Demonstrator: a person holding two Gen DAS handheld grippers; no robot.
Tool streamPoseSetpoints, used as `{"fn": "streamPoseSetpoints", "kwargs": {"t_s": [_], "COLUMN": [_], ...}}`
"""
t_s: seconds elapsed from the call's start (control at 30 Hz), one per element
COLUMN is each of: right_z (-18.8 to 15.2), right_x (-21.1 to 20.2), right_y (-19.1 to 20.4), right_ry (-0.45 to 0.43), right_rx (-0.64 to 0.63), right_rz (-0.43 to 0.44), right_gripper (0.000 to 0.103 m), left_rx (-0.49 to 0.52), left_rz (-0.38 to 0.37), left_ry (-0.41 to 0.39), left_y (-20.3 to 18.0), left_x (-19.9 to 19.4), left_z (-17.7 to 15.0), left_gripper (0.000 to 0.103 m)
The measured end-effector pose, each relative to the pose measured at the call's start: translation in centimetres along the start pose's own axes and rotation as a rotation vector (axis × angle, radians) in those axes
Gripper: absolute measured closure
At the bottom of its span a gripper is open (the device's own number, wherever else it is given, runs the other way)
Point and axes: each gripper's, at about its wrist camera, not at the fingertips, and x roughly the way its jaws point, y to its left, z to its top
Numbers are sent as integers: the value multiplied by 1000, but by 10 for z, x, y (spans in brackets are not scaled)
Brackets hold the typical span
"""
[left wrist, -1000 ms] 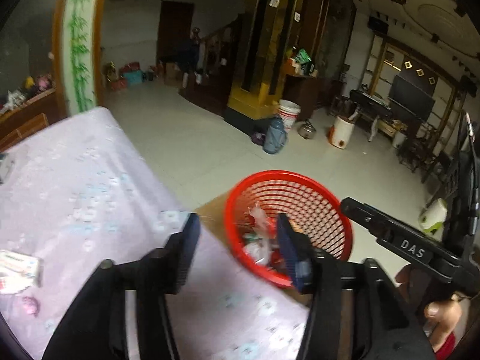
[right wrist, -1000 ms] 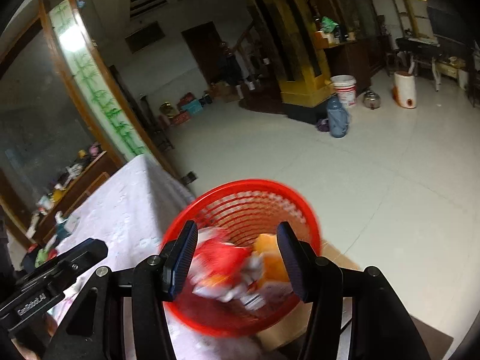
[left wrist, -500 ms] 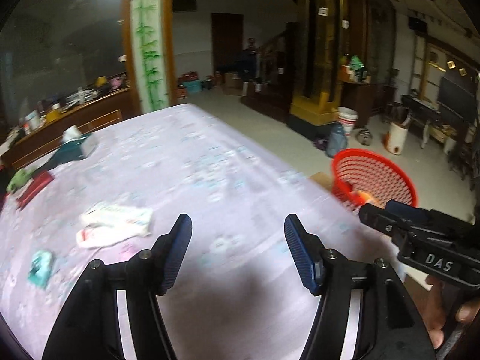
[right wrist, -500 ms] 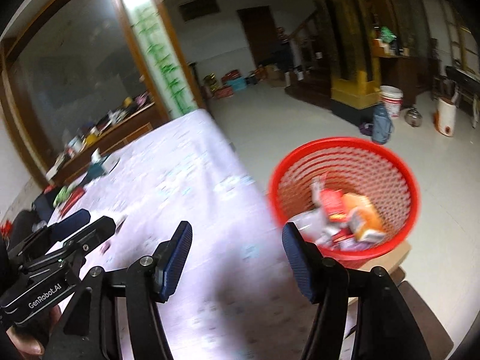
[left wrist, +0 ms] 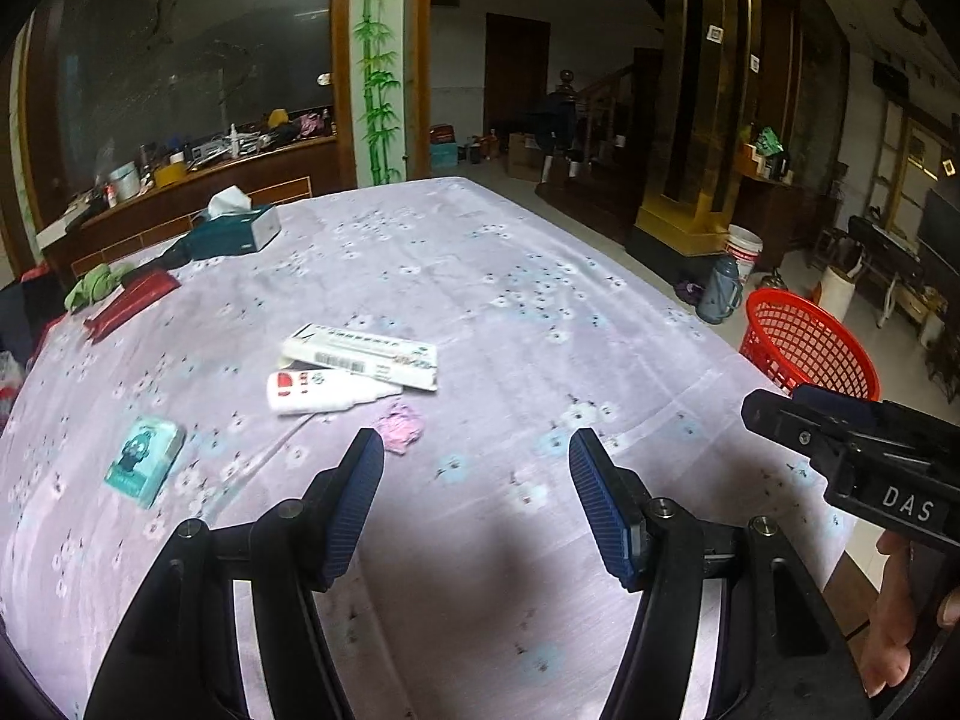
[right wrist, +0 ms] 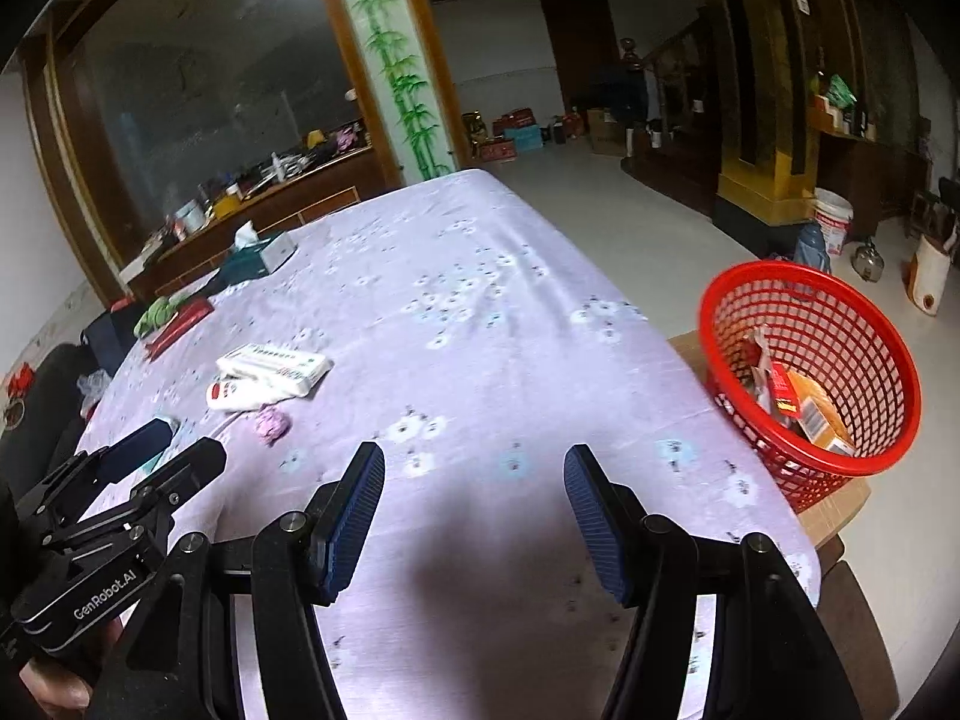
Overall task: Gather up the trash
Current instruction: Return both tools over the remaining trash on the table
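Both grippers are back over the surface [left wrist: 480, 276] now, swung away from the red basket [right wrist: 810, 360] where they were hovering a sec ago. My left gripper [left wrist: 477, 498] has its fingers [left wrist: 354, 498] wide apart w/ nothing between them; the right gripper [right wrist: 474, 510] is the same, empty and wide (a sec ago a red and orange wad sat between its fingers over the basket, so I read that drop as done).

Just past the left fingers lies a small pink crumpled wrapper [left wrist: 399, 426], closest of the lot. Touching distance beyond it: a white tube w/ red label [left wrist: 318, 390], and right behind, touching or nearly so, a long white box [left wrist: 366, 354]. Off to the left, a teal card packet [left wrist: 144, 459] lies apart from the others.

Further back, prob not trash: red flat box [left wrist: 132, 300], green cloth [left wrist: 96, 288], tissue box [left wrist: 240, 228].

The basket stands off the right edge of the surface on a low stand, already holding an orange box [right wrist: 816, 414] and some wrappers.

So: one load is in, four bits are left, and the next cycle looks to be starting. The pink wrapper seems the obvious next pick.
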Motion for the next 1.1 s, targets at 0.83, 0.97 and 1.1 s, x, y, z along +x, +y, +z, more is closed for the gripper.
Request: {"fn": "streamPoseSetpoints", "kwargs": {"t_s": [0.83,0.97,1.1], "right_z": [-2,-2,-2], "right_x": [13,15,20], "right_y": [42,52,65], "right_ry": [47,55,76], "right_rx": [-74,-95,-112], "right_rz": [50,67,110], "right_gripper": [37,37,37], "left_rx": [-117,-185,-251], "left_rz": [131,227,276], "left_ry": [15,36,88], "left_y": [94,144,188], "left_x": [-10,-4,11], "left_z": [4,9,7], "left_gripper": [37,34,30]}}
